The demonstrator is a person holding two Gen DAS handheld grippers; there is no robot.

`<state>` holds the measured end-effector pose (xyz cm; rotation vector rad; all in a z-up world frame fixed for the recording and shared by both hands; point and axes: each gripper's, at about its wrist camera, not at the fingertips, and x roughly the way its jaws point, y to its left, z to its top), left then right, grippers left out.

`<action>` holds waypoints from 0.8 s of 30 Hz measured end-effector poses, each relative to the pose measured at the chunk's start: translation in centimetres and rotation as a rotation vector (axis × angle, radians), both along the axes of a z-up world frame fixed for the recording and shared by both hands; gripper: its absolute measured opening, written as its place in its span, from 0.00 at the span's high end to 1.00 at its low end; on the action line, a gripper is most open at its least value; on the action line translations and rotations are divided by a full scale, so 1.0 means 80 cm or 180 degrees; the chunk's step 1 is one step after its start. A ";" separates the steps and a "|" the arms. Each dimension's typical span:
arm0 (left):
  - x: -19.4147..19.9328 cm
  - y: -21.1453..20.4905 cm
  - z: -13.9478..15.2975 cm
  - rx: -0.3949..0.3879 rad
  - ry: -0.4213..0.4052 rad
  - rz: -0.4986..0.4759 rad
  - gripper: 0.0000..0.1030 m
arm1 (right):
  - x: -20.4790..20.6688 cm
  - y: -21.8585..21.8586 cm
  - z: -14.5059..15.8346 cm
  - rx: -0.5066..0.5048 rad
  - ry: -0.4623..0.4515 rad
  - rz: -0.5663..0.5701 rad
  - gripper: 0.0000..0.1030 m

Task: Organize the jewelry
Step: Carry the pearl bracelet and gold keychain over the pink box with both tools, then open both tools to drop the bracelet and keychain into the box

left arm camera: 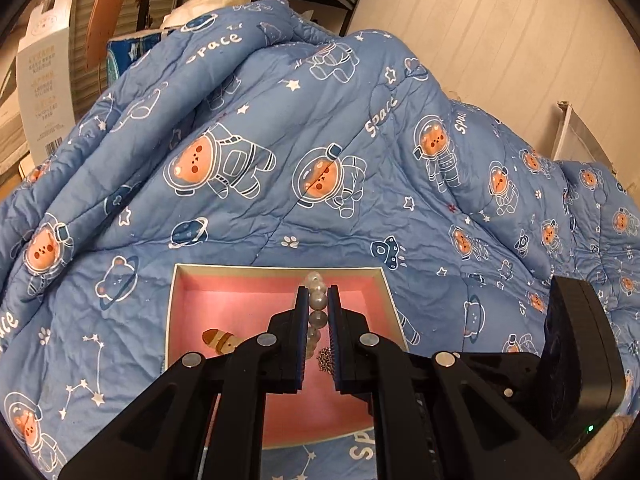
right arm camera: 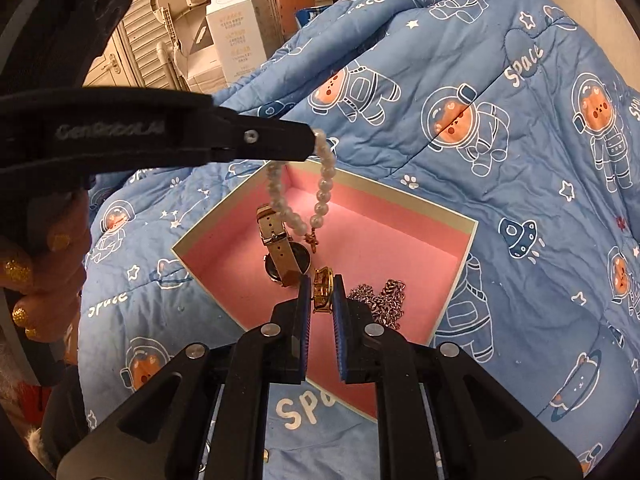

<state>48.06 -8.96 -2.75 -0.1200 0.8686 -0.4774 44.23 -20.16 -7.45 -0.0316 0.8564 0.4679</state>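
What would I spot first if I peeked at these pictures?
Probably the pearls, dangling from the left tongs above the pink box. Next, the gold ring pinched in the right tongs, low over the box, which sits on a blue teddy-bear quilt.

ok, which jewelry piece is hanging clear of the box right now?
The pearl bracelet: it dangles from the left gripper above the pink box. The watch and chain lie inside.

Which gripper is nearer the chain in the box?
Right. The right gripper, shut on a gold ring, sits just beside the chain. The left gripper hangs higher over the box, holding the pearls.
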 end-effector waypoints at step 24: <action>0.047 -0.009 -0.072 0.0179 0.0369 0.0078 0.89 | 0.040 0.021 -0.038 -0.0161 0.0285 0.0076 0.89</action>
